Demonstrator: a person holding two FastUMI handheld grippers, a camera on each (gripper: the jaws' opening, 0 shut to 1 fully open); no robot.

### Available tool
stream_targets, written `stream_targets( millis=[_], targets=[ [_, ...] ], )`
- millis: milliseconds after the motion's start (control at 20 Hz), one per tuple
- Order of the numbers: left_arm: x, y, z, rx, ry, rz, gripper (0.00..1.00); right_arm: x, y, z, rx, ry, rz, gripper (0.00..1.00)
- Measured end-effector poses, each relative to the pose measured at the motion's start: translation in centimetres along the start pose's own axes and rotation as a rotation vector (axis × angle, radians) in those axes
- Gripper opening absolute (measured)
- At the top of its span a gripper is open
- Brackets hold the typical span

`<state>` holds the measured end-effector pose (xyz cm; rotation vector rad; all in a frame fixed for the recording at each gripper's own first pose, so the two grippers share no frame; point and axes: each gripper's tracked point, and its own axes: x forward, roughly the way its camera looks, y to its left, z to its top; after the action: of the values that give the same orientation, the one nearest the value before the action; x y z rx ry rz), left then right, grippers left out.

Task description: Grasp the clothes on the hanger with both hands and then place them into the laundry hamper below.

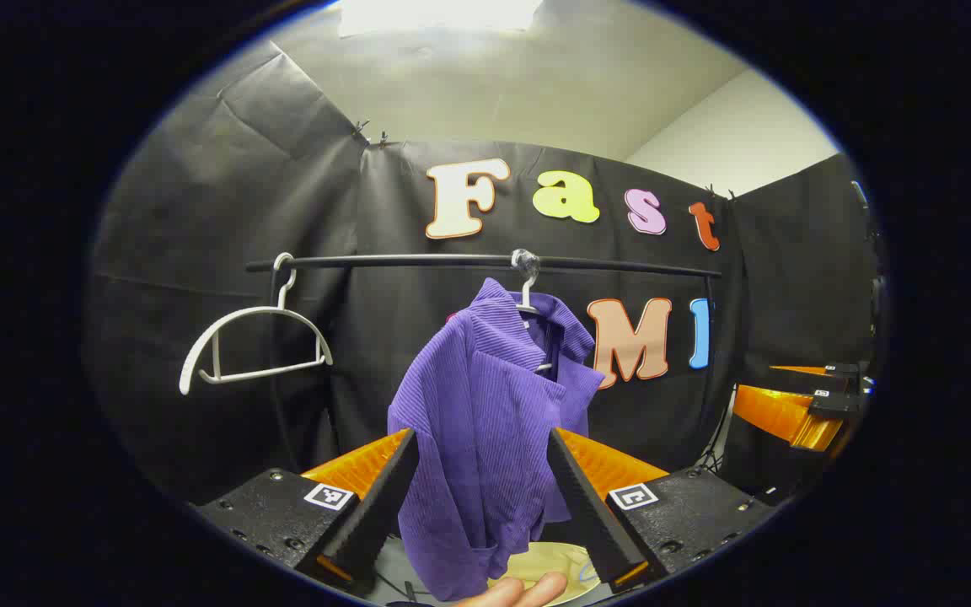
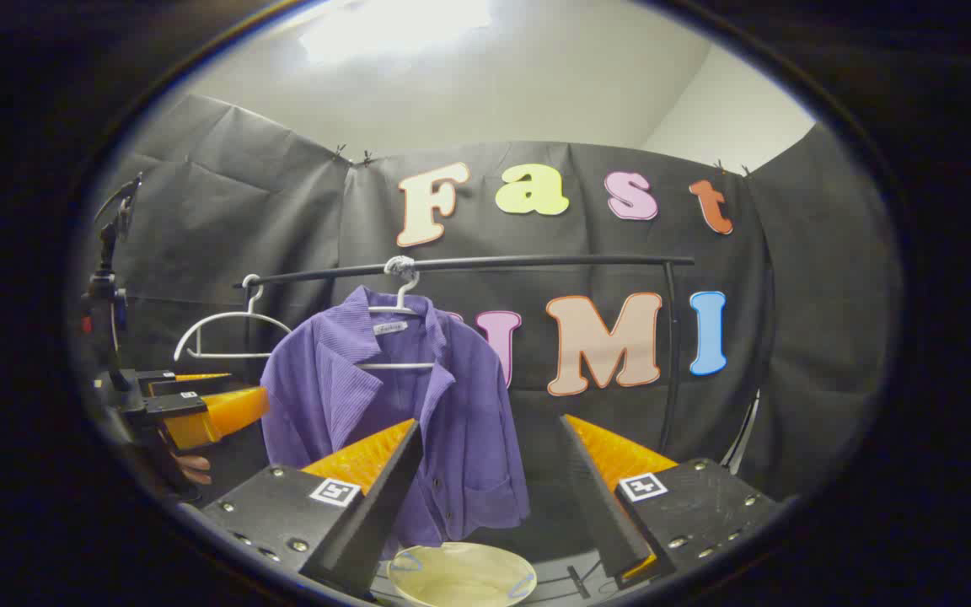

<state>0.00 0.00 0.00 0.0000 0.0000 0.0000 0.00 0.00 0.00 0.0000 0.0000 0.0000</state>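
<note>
- Left gripper view: the left gripper (image 1: pixel 481 506) has its fingers spread wide. The purple shirt (image 1: pixel 477 421) hangs on its hanger (image 1: pixel 528 295) from the rail (image 1: pixel 418 262), between and beyond the fingertips, not pinched. The hamper (image 1: pixel 549 565) sits below the fingers.
- Right gripper view: the right gripper (image 2: pixel 494 506) is also wide apart, gripping nothing. The shirt hangs ahead of its left finger; the hamper lies beneath.
- Status: no grasp yet; grasping, unhooking and lowering all remain.

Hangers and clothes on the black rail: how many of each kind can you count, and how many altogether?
White plastic hangers: 2, one bare, one inside the shirt
Purple ribbed shirts: 1
Total on the black rail: 3
</note>
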Motion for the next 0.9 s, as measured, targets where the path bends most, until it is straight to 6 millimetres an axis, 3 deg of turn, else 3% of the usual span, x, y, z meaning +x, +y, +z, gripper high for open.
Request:
stream_targets(
  millis=[150,500,800,850,900],
  targets=[
    [0.0,-0.2,0.3,0.004,-0.001,0.002,0.91,0.0,-0.3,0.3,-0.005,0.006,0.002,0.99],
    [0.6,-1.0,1.3,0.012,-0.021,0.004,0.91,0.0,-0.9,1.0,0.019,-0.007,0.019,0.96],
    [1.5,-2.5,0.2,-0.012,-0.004,-0.023,0.91,0.6,-1.7,1.4,0.010,-0.053,0.053,0.93],
    [1.7,-2.7,-0.1,-0.012,0.000,-0.024,0.91,0.8,-1.7,1.7,0.006,-0.071,0.066,0.99],
    [1.9,-2.9,-0.4,-0.009,0.004,-0.024,0.91,0.8,-1.7,1.7,0.007,-0.088,0.078,0.96]
  ],
)
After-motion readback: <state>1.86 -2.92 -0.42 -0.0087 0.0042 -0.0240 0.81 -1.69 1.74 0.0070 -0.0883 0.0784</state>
